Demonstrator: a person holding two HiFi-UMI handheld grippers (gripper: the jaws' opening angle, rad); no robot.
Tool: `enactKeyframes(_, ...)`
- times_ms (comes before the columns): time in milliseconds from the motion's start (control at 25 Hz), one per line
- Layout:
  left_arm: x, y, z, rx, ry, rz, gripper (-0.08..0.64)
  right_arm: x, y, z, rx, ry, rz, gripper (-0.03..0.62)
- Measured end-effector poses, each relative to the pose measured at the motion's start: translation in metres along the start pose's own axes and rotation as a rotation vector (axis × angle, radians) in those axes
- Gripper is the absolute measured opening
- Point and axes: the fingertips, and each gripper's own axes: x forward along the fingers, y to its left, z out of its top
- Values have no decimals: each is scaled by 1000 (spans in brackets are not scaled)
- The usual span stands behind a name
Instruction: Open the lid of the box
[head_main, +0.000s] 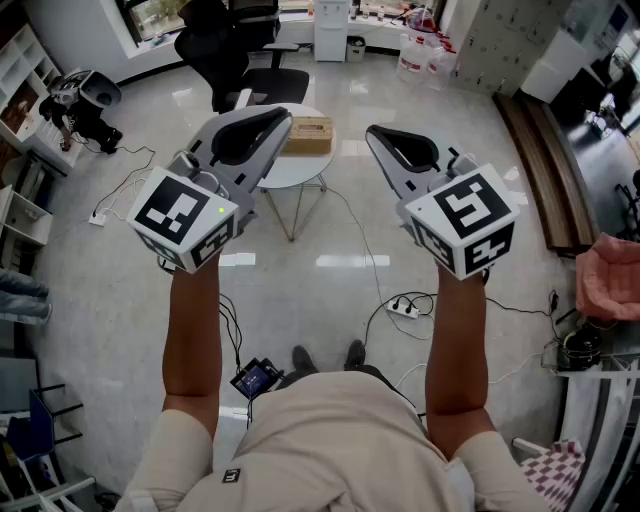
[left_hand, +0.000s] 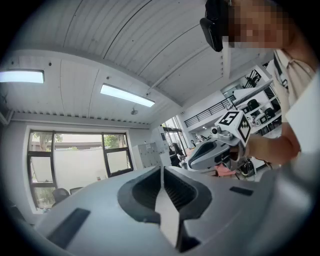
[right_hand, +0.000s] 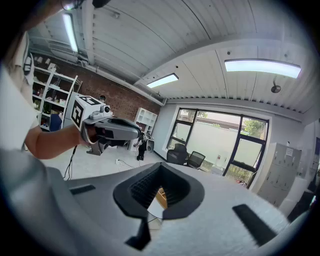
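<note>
Held left gripper (head_main: 268, 122) out at left, clenched shut on nothing. Left wooden box (head_main: 308, 134) untouched on round white table (head_main: 285, 172) beyond, well apart from both grippers and between their tips in the head view. Held right gripper (head_main: 378, 138) out at right, likewise clamped shut, empty.

The box (head_main: 308, 135) is light brown, rectangular and looks closed; it lies flat near the far right edge of the round white table (head_main: 288, 172).
</note>
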Motion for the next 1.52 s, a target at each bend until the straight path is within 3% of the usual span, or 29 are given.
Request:
enactKeyframes(920, -30, 42, -18, 1, -55, -37, 21, 45, 27, 20, 47, -36, -19, -8)
enactKeyframes(1240, -8, 48, -34, -12, -25, -26, 21, 62, 2, 4, 70, -29, 5, -8)
enactKeyframes(1520, 33, 62, -42, -7, 24, 32, 21, 81, -43, -12, 85, -56, 54, -8)
